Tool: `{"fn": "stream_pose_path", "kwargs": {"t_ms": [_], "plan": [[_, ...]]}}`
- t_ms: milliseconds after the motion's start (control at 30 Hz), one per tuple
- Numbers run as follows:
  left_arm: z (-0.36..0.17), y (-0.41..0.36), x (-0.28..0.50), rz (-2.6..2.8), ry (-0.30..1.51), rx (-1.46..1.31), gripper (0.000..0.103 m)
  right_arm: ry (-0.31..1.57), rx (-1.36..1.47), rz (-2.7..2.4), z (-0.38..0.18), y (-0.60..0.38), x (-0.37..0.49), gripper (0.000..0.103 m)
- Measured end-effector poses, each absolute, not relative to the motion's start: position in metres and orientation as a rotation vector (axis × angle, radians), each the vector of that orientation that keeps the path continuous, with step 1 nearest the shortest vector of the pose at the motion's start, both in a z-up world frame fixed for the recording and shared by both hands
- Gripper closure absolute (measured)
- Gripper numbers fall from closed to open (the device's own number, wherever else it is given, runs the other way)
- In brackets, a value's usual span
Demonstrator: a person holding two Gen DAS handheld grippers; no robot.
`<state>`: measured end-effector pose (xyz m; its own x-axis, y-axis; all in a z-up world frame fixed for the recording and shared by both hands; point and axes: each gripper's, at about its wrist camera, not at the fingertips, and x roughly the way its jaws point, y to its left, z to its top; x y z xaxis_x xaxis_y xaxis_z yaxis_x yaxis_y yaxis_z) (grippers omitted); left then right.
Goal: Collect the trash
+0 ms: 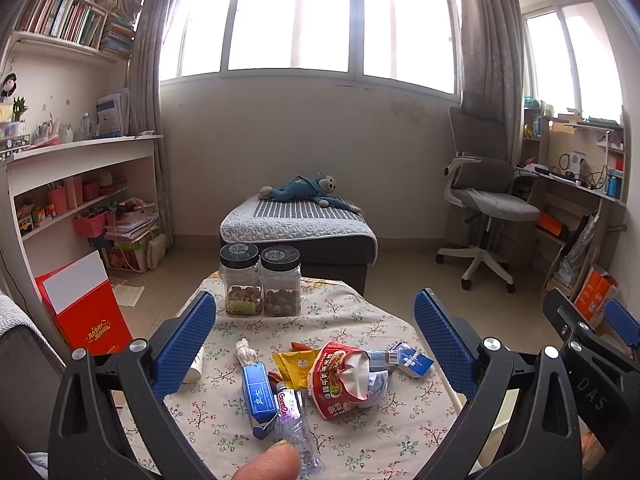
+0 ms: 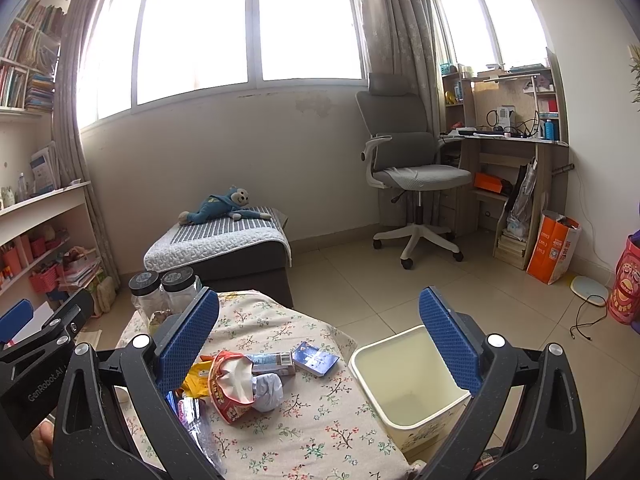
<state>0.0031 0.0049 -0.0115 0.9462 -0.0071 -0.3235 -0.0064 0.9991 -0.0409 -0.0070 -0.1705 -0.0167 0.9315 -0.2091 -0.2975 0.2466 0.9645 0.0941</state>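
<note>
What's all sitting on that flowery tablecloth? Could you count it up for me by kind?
Clear plastic jars with black lids: 2
Snack wrappers, red and yellow: 2
Blue cartons or boxes: 2
Crushed clear plastic bottle: 1
Crumpled white tissue wads: 2
Total: 9, though a few scraps are partly hidden.

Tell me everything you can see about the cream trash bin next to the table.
The trash bin is a cream, squarish plastic-looking container with rounded corners and a thick rim, standing upright and open on the tiled floor. It sits at the right edge of the floral-clothed table; whether they touch is unclear. What shows of its inside looks empty. A faint print marks its lower front.
</note>
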Motion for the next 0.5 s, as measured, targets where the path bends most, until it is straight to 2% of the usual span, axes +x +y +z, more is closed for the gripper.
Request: {"fn": "stream_pose_path", "kwargs": {"t_ms": [500], "plan": [[-0.0096, 0.0072, 0.0071, 0.01, 0.337, -0.048, 0.006, 0.293, 0.131, -0.232, -0.0176, -0.1696, -0.0063, 0.007]]}}
